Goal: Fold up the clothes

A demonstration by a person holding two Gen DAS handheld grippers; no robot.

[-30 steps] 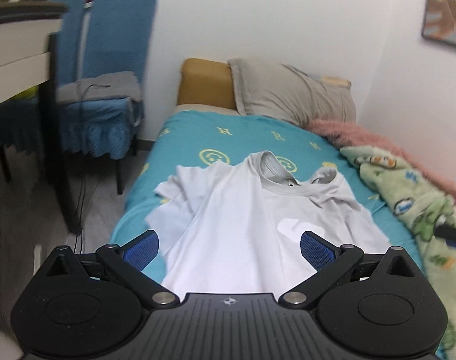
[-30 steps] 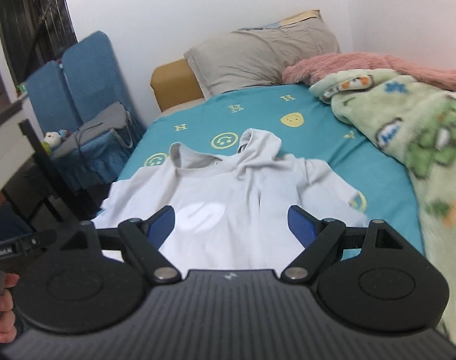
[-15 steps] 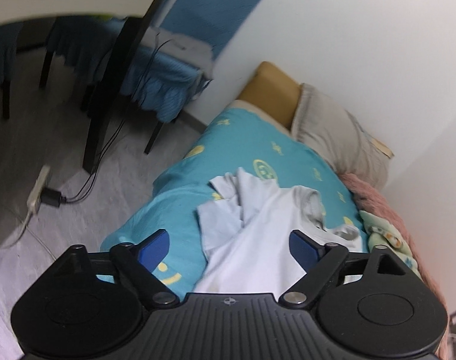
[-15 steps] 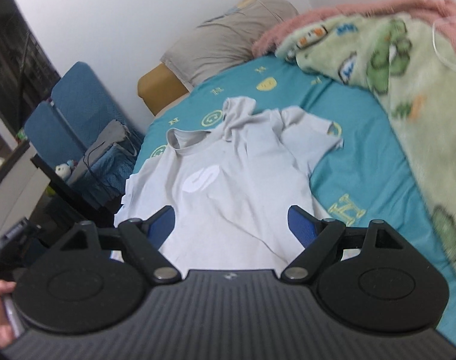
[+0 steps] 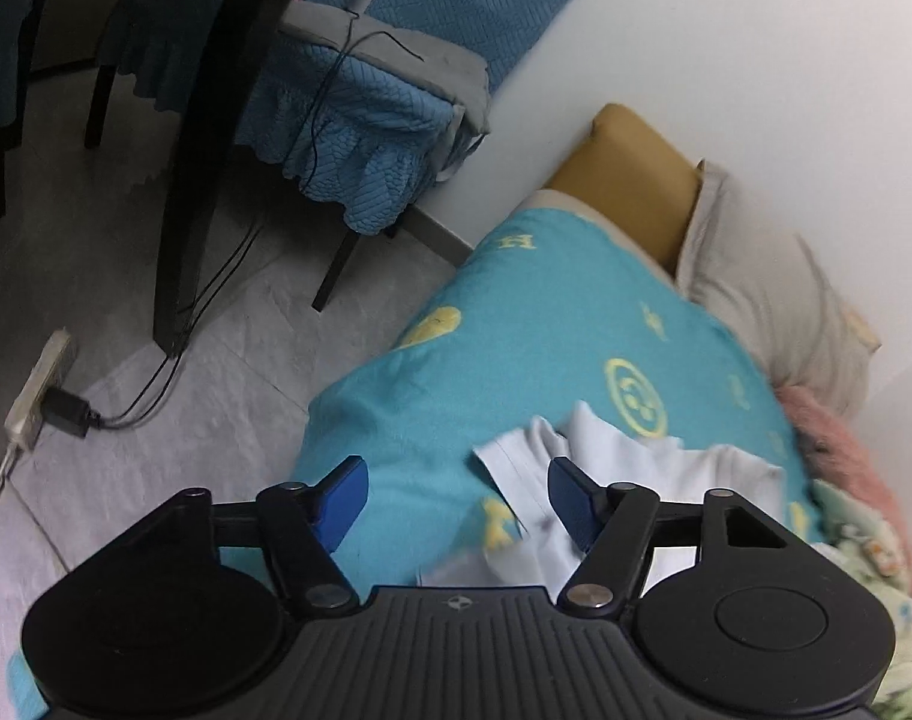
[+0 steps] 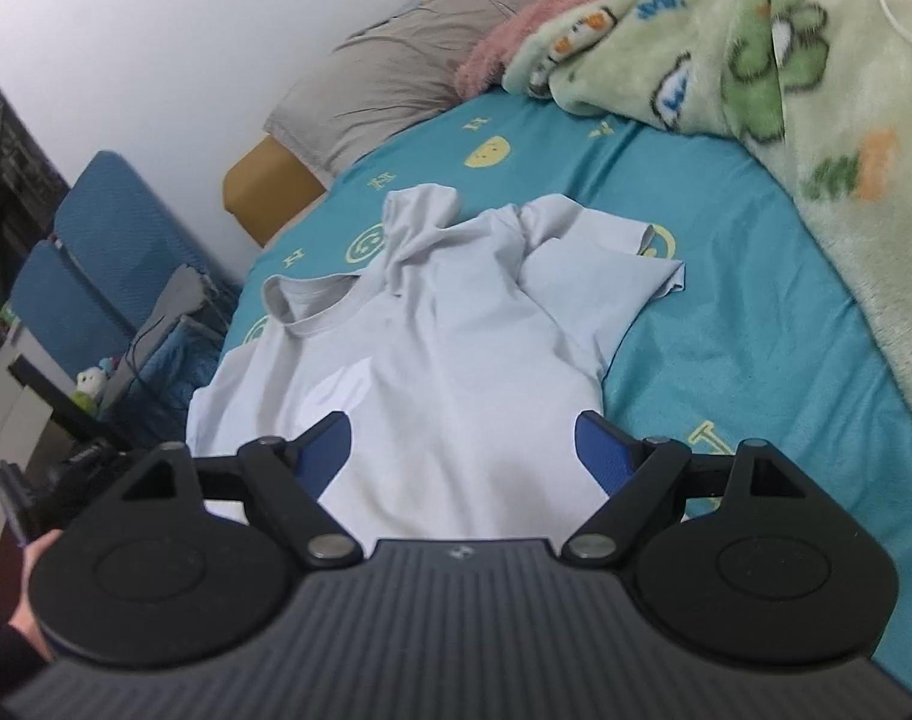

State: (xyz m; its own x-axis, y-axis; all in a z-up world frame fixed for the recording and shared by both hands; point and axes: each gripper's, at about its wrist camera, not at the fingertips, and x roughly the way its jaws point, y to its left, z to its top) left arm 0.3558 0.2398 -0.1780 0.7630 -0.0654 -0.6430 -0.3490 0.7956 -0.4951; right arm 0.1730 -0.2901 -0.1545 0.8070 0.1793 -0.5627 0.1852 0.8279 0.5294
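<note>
The bed [image 6: 756,360] with its teal sheet fills my view, a green blanket [image 6: 816,90] bunched along its far side. On the sheet the pale T-shirt [image 6: 456,348] lies spread out, collar toward the pillow [image 6: 396,72], its sleeves rumpled. My right gripper [image 6: 465,450] hangs over the shirt's lower part, jaws wide, holding nothing. My left gripper [image 5: 456,501] has just been closing; its jaws are apart over the shirt's sleeve edge, gripping nothing.
</note>
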